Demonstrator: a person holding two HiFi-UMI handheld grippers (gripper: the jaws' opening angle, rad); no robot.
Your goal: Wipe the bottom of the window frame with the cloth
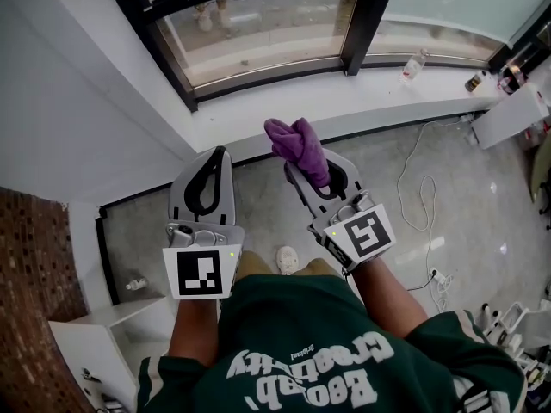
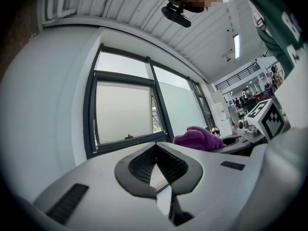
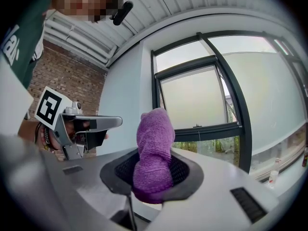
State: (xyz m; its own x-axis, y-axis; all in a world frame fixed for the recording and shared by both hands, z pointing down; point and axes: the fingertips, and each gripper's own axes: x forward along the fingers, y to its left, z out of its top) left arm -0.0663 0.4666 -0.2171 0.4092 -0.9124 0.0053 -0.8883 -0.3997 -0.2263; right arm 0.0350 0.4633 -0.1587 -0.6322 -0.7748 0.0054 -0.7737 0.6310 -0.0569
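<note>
A purple cloth sticks up out of my right gripper, which is shut on it; in the right gripper view the cloth fills the gap between the black pads. My left gripper is beside it to the left, jaws closed tip to tip with nothing between them. Both grippers are held at waist height, apart from the window. The dark bottom rail of the window frame runs above a white sill ahead of me. That rail also shows in the left gripper view, with the cloth to its right.
A small bottle and dark items stand on the sill at the right. A white cable and a power strip lie on the grey floor. A white cabinet stands lower left by a brick wall.
</note>
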